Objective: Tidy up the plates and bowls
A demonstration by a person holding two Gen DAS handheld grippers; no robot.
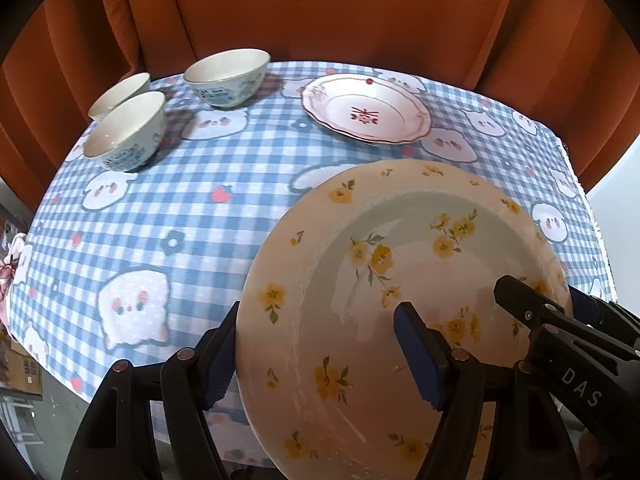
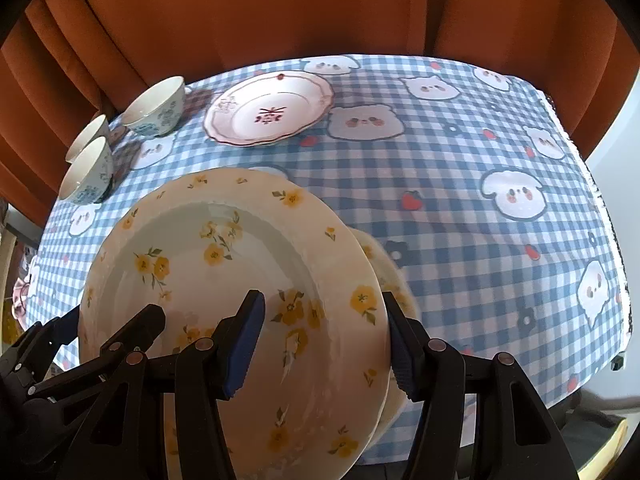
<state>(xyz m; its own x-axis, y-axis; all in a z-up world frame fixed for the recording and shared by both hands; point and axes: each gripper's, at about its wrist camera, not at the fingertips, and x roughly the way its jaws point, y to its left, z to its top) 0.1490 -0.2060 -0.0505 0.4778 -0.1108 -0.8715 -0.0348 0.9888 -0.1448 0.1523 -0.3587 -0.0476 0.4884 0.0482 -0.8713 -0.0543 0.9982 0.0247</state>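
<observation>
A cream plate with yellow flowers [image 1: 400, 248] [image 2: 224, 248] hangs tilted over the near side of the table. My left gripper [image 1: 320, 344] is shut on its left rim, one blue pad inside the plate and one under the edge. My right gripper [image 2: 324, 336] is shut on the right rim the same way. Each gripper shows in the other's view, the right gripper [image 1: 548, 296] and the left gripper [image 2: 112, 320]. The rim of a second matching plate [image 2: 394, 276] peeks out right beneath the first. A pink plate with a red motif [image 1: 366, 108] [image 2: 270, 108] lies at the far side.
Three white bowls with blue patterns [image 1: 226, 76] [image 1: 126, 132] [image 1: 120, 92] stand grouped at the far left, also seen as bowls [image 2: 154, 108] [image 2: 88, 176]. A blue checked tablecloth [image 1: 200, 208] covers the table. An orange curtain [image 1: 320, 8] hangs behind it.
</observation>
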